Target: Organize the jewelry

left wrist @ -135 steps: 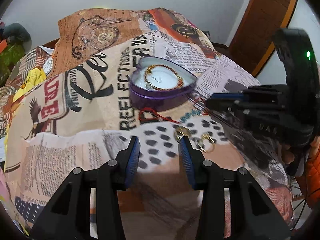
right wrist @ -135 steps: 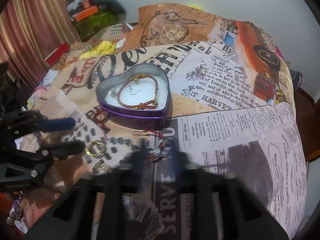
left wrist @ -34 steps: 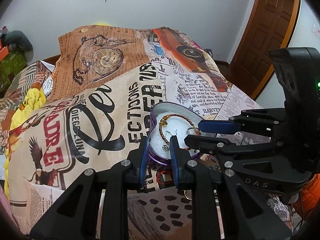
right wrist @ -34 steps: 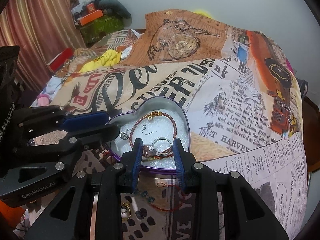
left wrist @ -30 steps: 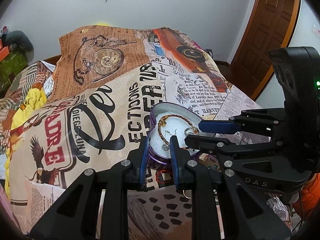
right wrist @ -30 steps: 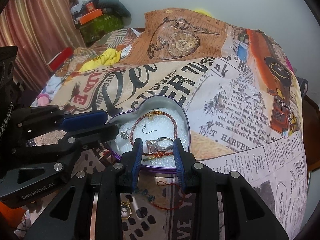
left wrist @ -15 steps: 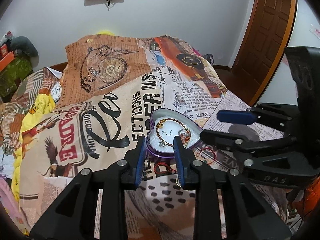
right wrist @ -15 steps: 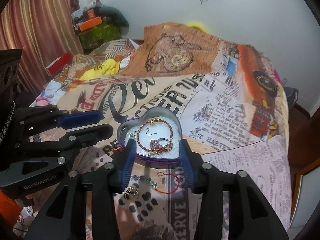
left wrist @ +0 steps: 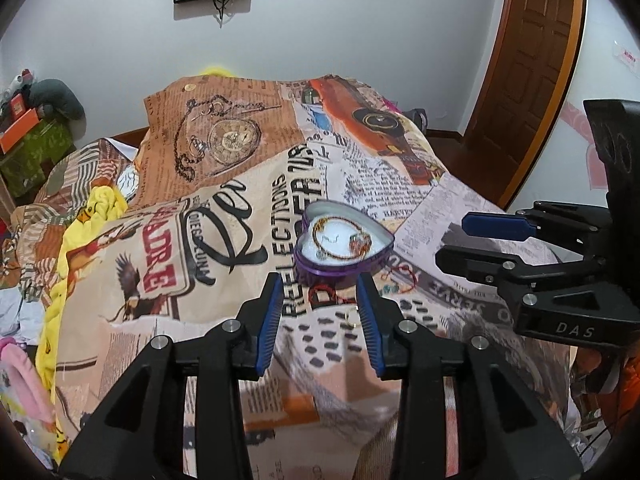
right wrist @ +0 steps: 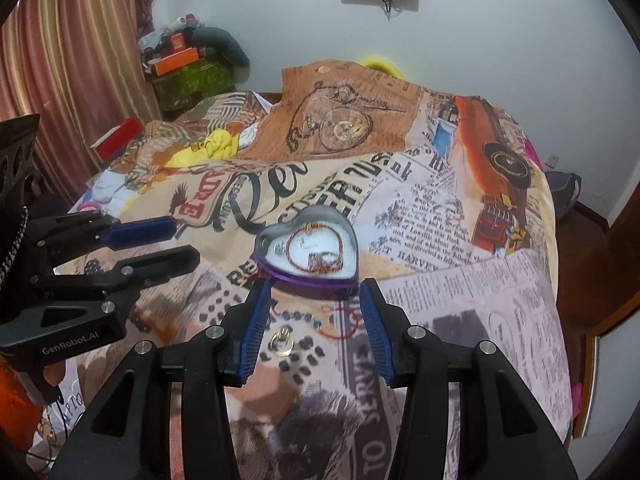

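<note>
A purple heart-shaped tin (left wrist: pixel 310 271) (right wrist: pixel 316 282) sits on the printed bedspread. Inside on white padding lie a red-gold bracelet (left wrist: pixel 320 228) (right wrist: pixel 294 240) and a ring piece (left wrist: pixel 357 243) (right wrist: pixel 325 260). My left gripper (left wrist: pixel 319 312) is open and empty, held back above the bed in front of the tin. My right gripper (right wrist: pixel 312 316) is open and empty, also back from the tin. Loose on the bedspread near the tin lie a red cord bracelet (right wrist: pixel 344 322) (left wrist: pixel 404 276), a blue bead chain (right wrist: pixel 298 317) and gold rings (right wrist: pixel 282 340).
The bed is covered by a newspaper-print spread (left wrist: pixel 224 216). A yellow cloth (left wrist: pixel 100 208) and clutter lie at the left side. A wooden door (left wrist: pixel 528 68) stands at the right. Curtains (right wrist: pixel 72 72) and boxes (right wrist: pixel 188 76) are at the far left.
My right gripper let the ring piece go into the tin and opened. Both grippers opened wider and drew back and up from the tin.
</note>
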Demonstrator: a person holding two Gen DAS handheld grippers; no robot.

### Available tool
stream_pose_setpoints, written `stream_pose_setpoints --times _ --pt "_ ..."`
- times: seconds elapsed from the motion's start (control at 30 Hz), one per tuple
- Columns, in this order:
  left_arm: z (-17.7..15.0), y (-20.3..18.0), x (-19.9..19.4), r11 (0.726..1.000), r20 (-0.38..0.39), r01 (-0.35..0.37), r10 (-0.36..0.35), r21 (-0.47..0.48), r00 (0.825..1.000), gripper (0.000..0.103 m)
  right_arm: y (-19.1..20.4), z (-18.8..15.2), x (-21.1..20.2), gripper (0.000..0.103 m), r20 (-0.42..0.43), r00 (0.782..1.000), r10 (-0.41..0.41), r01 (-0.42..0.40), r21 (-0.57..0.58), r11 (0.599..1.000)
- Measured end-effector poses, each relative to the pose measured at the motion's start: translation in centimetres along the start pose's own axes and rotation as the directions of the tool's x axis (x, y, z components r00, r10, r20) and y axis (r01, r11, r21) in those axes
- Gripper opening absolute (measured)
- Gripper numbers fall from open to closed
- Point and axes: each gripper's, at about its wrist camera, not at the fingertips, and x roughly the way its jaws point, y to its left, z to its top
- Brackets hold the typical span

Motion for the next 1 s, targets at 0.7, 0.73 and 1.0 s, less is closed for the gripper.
stream_pose_setpoints --times 0.7,0.73,1.0 --pt "-4.5 0.2 3.3 0.999 -0.142 0.033 -0.035 -0.015 0.989 0.037 2.2 -2.9 5.8 0.042 -0.196 0.979 0.059 -0.069 -0.048 0.996" --pt "-4.4 0.2 3.3 0.999 -0.142 0.034 -0.036 -0.014 0.989 0.037 2.2 -2.9 6.0 0.042 -0.200 0.978 0.057 -0.068 -0.050 0.996" --pt "-3.9 0.2 3.8 0.998 -0.141 0.062 -0.063 -0.013 0.988 0.037 2.4 -3.1 6.1 0.014 -0.196 0.979 0.058 -0.075 -0.081 0.994"
